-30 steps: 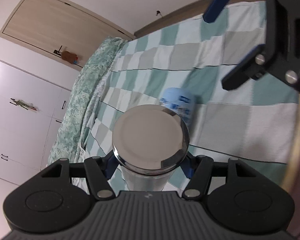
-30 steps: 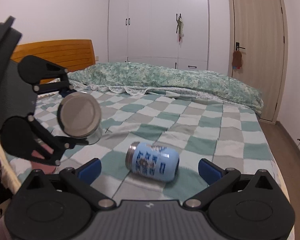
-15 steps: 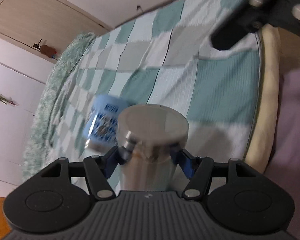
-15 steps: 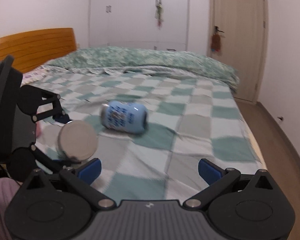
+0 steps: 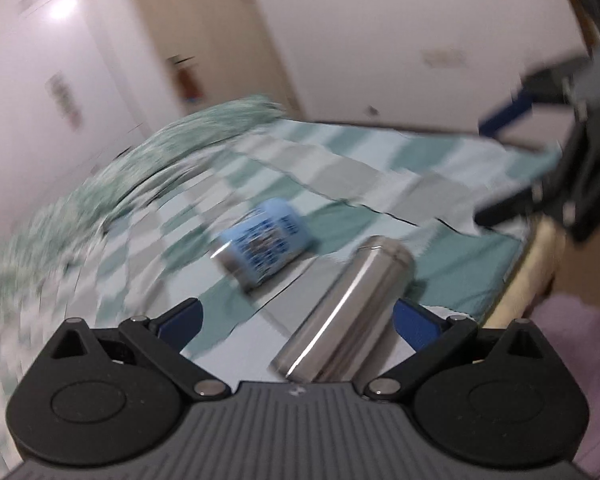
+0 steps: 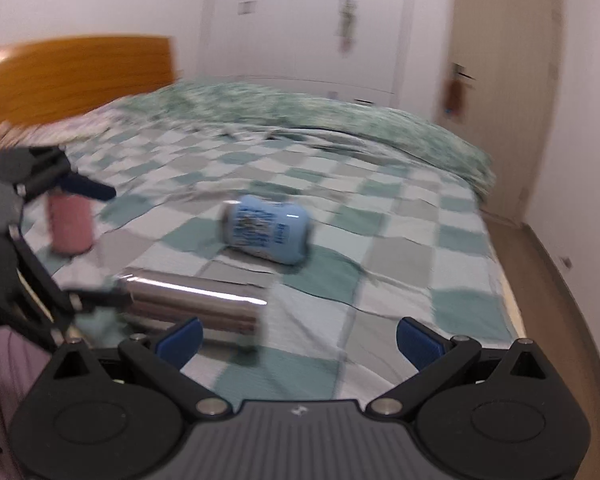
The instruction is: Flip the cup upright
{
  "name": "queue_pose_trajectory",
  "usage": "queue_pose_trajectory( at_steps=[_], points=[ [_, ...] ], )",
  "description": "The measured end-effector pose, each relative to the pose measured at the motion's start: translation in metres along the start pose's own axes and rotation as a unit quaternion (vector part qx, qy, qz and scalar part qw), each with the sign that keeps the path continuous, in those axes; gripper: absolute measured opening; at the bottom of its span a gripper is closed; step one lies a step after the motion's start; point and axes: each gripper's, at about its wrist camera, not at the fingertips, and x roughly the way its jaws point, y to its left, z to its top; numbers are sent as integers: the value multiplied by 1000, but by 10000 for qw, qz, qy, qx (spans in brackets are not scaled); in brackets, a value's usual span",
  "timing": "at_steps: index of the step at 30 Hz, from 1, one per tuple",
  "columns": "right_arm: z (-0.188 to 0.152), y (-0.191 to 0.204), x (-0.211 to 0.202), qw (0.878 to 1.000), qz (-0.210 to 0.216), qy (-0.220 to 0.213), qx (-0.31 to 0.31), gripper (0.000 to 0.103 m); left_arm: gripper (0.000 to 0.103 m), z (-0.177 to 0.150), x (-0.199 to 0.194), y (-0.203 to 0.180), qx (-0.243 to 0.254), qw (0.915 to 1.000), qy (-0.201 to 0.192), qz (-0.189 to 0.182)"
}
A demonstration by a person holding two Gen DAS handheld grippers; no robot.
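My left gripper (image 5: 296, 322) is spread wide, holding nothing; the steel cup (image 5: 346, 310) lies between its fingers, pointing toward one o'clock. My right gripper (image 6: 298, 340) gapes empty. Blur hides the rim, probably nearest me; I'd clamp mid-body, then rotate.

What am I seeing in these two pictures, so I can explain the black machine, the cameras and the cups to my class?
A person holds two black hand-held grippers, each with two blue-tipped fingers and a wide-angle camera looking along them. One picture comes from the left gripper, the other from the right gripper. Both are open and hold nothing. On the green-and-white checked bedspread lie a shiny steel cylindrical cup, on its side between the left gripper's fingers, and a light-blue printed cup, also on its side. A blurred pink cylinder stands farther back.
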Motion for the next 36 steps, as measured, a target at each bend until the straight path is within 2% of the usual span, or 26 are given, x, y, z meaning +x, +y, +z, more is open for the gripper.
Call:
queue_pose_trajectory(
  at_steps=[4,7,9,12,17,20,23,25,26,28,31,36],
  points=[
    [13,41,21,9949,287,213,-947,103,103,-31,-22,32,-906,9958,-9,144],
    [22,69,42,9847,412,461,-1629,103,103,-51,-30,47,-1250,9917,8,300],
    [27,86,58,9737,509,651,-2124,103,103,-65,-36,56,-1470,9885,3,342],
    [34,108,84,9505,508,954,-2915,103,103,-78,-36,65,-1649,9857,-42,336],
    [31,138,127,8937,516,1417,-4226,103,103,-89,-27,71,-1667,9854,-5,344],
    [26,146,146,8702,659,1593,-4615,102,103,-93,-21,74,-1704,9849,-19,312],
    [25,149,156,8607,788,1605,-4767,101,103,-96,-19,74,-1675,9855,-9,268],
    [29,147,158,8614,964,1778,-4659,88,103,-99,-18,75,-1649,9859,26,266],
    [33,146,160,8632,1135,1952,-4516,76,103,-100,-17,76,-1651,9859,36,271],
    [39,143,161,8666,1181,2189,-4325,75,103,-101,-16,77,-1676,9856,22,240],
    [48,137,168,8819,1147,2651,-3726,75,103,-101,-16,79,-1708,9851,-28,211],
    [59,115,173,9068,1185,3428,-2148,74,103,-103,-15,81,-1797,9836,-135,96]
  ],
)
